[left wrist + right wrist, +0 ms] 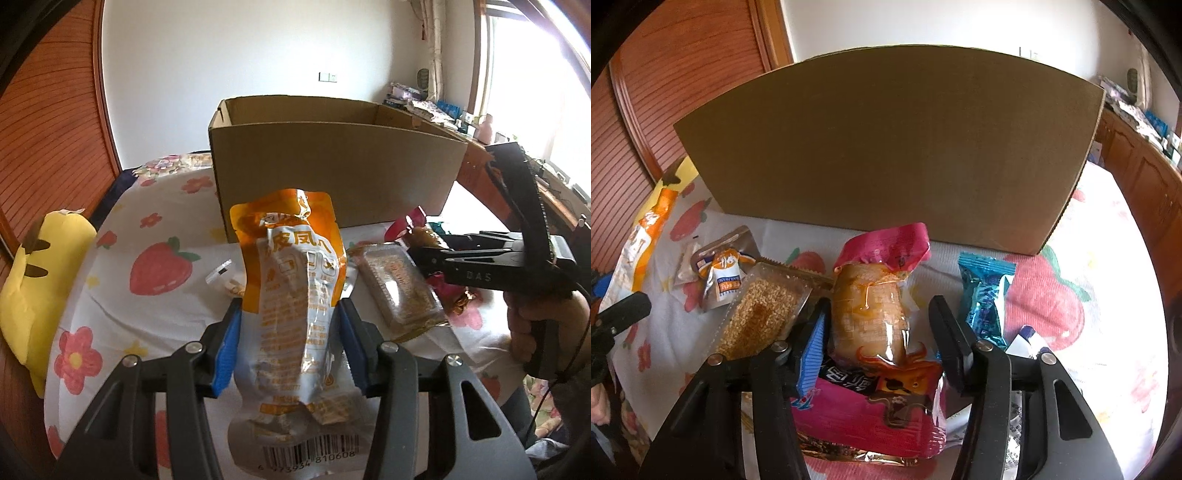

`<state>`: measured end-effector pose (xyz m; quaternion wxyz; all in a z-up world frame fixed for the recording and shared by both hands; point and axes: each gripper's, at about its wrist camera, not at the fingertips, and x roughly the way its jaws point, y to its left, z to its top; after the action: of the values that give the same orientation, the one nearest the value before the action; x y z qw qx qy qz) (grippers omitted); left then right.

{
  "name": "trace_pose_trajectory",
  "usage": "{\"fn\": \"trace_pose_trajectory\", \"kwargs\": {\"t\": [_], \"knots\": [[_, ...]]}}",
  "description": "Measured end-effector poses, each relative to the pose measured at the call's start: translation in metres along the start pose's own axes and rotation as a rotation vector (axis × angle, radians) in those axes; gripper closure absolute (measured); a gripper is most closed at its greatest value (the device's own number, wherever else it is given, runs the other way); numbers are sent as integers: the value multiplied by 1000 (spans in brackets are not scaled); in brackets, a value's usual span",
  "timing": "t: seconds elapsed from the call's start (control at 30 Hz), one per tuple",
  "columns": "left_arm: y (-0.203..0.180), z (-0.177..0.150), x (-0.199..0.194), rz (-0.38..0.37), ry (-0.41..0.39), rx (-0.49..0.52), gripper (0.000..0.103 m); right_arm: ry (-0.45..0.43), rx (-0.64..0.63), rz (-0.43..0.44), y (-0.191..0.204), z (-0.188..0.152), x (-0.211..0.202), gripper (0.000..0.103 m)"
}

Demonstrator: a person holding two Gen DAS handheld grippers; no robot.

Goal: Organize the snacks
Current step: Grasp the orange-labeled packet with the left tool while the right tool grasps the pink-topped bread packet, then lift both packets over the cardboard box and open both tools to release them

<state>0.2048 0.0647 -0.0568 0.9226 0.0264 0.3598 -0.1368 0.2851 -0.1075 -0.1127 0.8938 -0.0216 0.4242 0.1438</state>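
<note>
My left gripper (290,343) is shut on an orange and silver snack pouch (295,295) and holds it upright above the bed, in front of the open cardboard box (332,166). My right gripper (877,332) is open, its fingers on either side of a pink pouch with a brown snack (875,314) that lies on the bed; it also shows at the right of the left wrist view (424,254). The box (886,147) stands just behind.
A clear pack of sesame bar (757,314), a small brown and white packet (724,273) and a teal wrapped snack (984,295) lie around the pink pouch. A yellow plush (40,280) sits at the bed's left. A wooden wardrobe (48,129) stands left, a desk (517,177) right.
</note>
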Motion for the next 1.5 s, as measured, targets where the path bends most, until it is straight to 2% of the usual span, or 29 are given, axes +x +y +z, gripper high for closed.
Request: {"fn": "trace_pose_trajectory", "kwargs": {"t": [0.27, 0.5, 0.8, 1.0, 1.2, 1.5], "knots": [[-6, 0, -11, -13, -22, 5, 54, -6, -10, 15, -1, 1, -6, 63], [-4, 5, -19, -17, -50, 1, 54, -49, -21, 37, 5, -4, -31, 64], [-11, 11, -32, -13, -101, -3, 54, -153, -40, 68, 4, 0, -89, 63], [-17, 17, -40, -15, -127, 2, 54, -191, -67, 73, 5, -5, -114, 63], [-17, 33, -51, -16, -169, 0, 54, -223, -80, 85, 8, -3, -130, 63], [-18, 75, -60, -9, -229, 26, 54, -287, -149, 60, 10, 26, -157, 63]]}}
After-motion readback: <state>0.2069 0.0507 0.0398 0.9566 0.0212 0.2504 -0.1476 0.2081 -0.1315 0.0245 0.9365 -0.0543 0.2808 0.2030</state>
